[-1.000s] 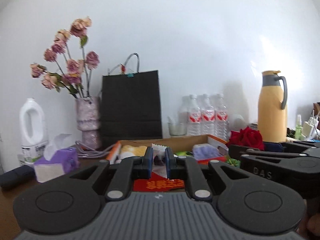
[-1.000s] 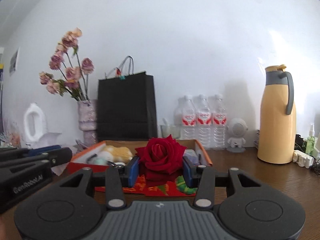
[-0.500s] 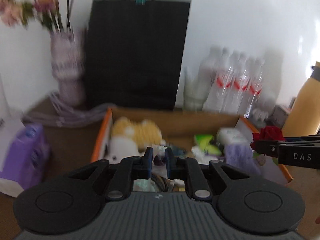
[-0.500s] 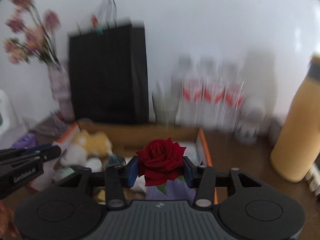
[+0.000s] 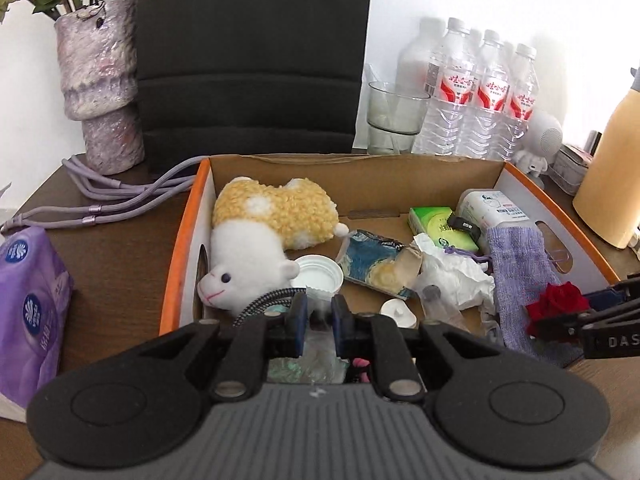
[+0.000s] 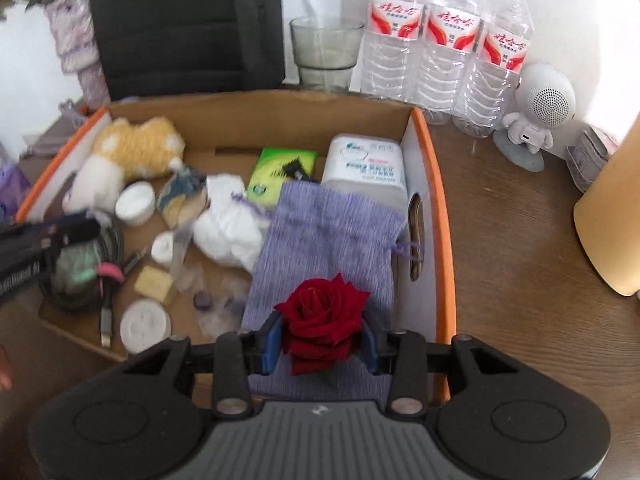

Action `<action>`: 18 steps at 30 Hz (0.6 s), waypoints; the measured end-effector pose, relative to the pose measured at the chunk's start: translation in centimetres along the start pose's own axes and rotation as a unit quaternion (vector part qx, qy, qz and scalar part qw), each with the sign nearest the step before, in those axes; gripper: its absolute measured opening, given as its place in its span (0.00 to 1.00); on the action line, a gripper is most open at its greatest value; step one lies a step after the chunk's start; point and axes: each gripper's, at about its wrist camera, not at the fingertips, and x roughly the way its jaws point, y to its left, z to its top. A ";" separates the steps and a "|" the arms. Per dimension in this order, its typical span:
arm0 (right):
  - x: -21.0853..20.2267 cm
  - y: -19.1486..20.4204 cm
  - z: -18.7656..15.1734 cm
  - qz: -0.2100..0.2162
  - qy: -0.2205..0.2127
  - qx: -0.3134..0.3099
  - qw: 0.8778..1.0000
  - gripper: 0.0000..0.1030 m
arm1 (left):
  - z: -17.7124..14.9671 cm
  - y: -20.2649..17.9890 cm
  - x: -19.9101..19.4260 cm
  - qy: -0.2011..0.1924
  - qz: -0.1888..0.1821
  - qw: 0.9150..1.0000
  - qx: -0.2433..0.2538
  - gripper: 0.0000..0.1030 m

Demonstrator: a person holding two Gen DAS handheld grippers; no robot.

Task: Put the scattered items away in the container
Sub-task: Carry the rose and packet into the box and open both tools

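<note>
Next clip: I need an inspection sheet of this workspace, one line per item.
Surface: dark brown wooden table.
Job's things: red rose over the orange-edged cardboard box, which holds a plush lamb, purple drawstring pouch, green packet and crumpled white tissue.
Clutter: three clear water bottles, grey glass, purple tissue pack.
Grippers: right gripper shut on the rose; left gripper narrowly open, nothing visibly held.
Cables: braided cable in the box; lilac cords on the table.
Surroundings: black paper bag, white wall.
</note>
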 end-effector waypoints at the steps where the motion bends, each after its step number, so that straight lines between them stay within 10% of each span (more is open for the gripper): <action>1: -0.2 0.0 0.0 0.004 0.003 0.005 1.000 0.37 | 0.0 0.0 0.0 0.000 -0.001 1.000 0.003 0.14; 9: -1.2 -0.2 -0.2 0.035 0.037 0.037 0.998 0.38 | 1.0 -1.0 -1.6 0.007 -0.058 0.998 0.010 0.13; 15: -1.9 -0.7 1.2 0.043 0.031 0.083 0.995 0.59 | 2.2 -2.8 0.4 0.072 -0.080 0.994 0.003 0.15; 18: -2.6 -0.7 2.3 0.047 0.025 0.085 0.995 0.62 | 2.7 -2.7 0.9 0.090 -0.083 0.993 -0.005 0.53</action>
